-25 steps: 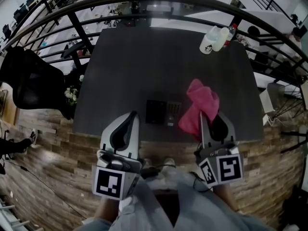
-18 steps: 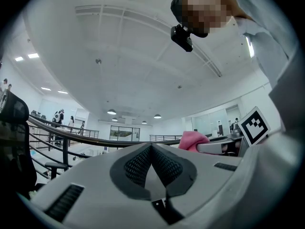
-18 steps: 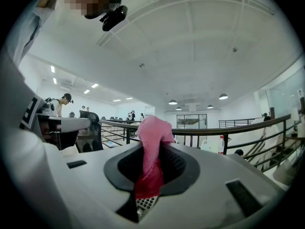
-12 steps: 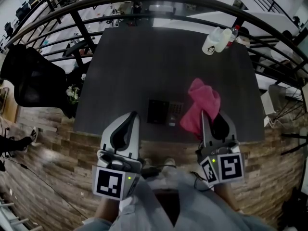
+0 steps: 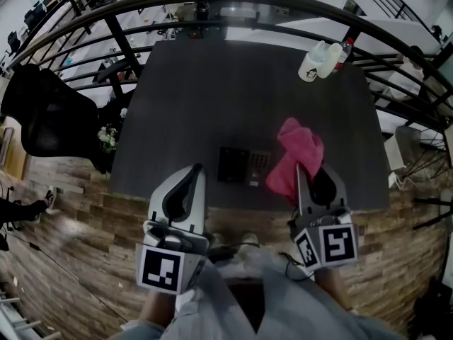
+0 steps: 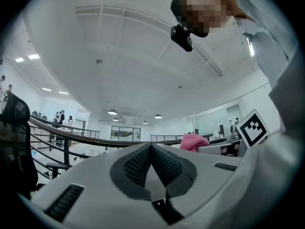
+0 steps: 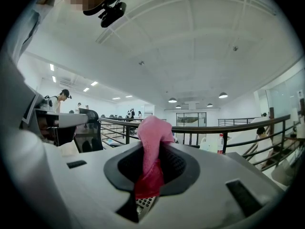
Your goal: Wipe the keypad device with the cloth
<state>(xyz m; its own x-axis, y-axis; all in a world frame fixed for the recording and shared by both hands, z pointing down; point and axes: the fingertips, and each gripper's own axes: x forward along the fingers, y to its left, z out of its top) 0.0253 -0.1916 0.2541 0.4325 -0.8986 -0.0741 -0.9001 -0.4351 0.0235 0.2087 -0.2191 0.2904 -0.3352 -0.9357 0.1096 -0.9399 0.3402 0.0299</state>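
Right gripper (image 5: pixel 309 170) clenched the crumpled pink cloth (image 5: pixel 296 146) just right of the flat black keypad device (image 5: pixel 241 166); left gripper (image 5: pixel 192 168) was closed, empty.

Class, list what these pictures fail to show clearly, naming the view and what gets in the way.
1. Keypad key labels: head view, too small; right gripper view, cloth and jaws cover most keys.
2. Cloth's lower end: head view, behind the right gripper.
3. Table: left gripper view, blocked by the body of the left gripper.
4. Bottles, their print: head view, too small.
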